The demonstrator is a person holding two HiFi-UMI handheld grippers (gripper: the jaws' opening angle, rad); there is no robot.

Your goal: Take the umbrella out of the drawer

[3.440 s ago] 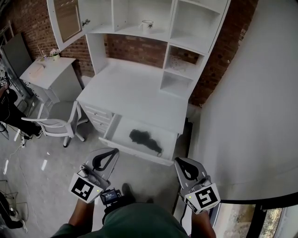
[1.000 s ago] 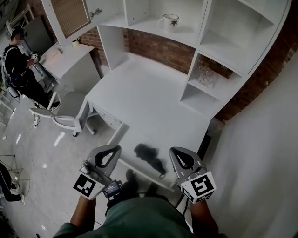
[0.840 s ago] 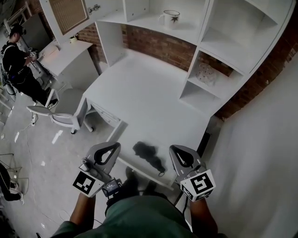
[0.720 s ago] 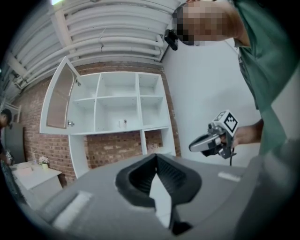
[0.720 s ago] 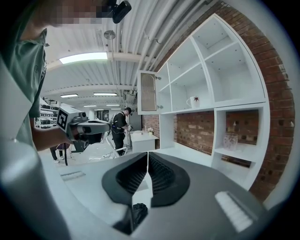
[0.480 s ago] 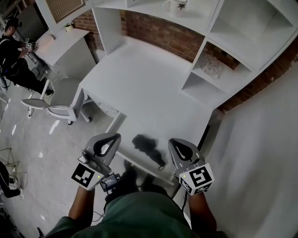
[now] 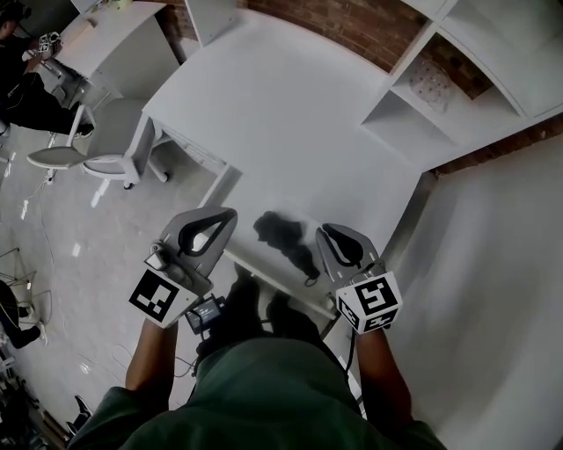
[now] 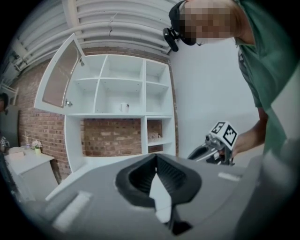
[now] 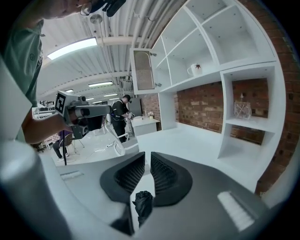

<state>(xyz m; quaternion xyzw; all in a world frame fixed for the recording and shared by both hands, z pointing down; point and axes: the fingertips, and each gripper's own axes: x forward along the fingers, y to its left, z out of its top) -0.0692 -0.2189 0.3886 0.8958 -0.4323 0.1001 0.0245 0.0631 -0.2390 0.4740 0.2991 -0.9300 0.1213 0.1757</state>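
Note:
A black folded umbrella [image 7: 283,239] lies in the open white drawer [image 7: 264,274] under the desk top. In the head view my left gripper [image 7: 227,216] hangs over the drawer's left end, its jaw tips touching with nothing between them [image 8: 156,157]. My right gripper [image 7: 325,231] hovers just right of the umbrella's strap end. Its jaws are opening, with a narrow gap and nothing between them [image 9: 147,158]. Through that gap the umbrella [image 9: 142,202] shows below. Neither gripper touches the umbrella.
The white desk [image 7: 290,114] runs back to a shelf unit [image 7: 457,79] on a brick wall. A grey chair [image 7: 92,163] stands at the left by a side desk [image 7: 97,26]. A person [image 7: 22,75] stands at the far left. A white wall [image 7: 493,264] borders the right.
Both grippers have come down and forward over the drawer and now flank the umbrella. The head view has swung closer over the desk, and the upper shelves have left the frame.

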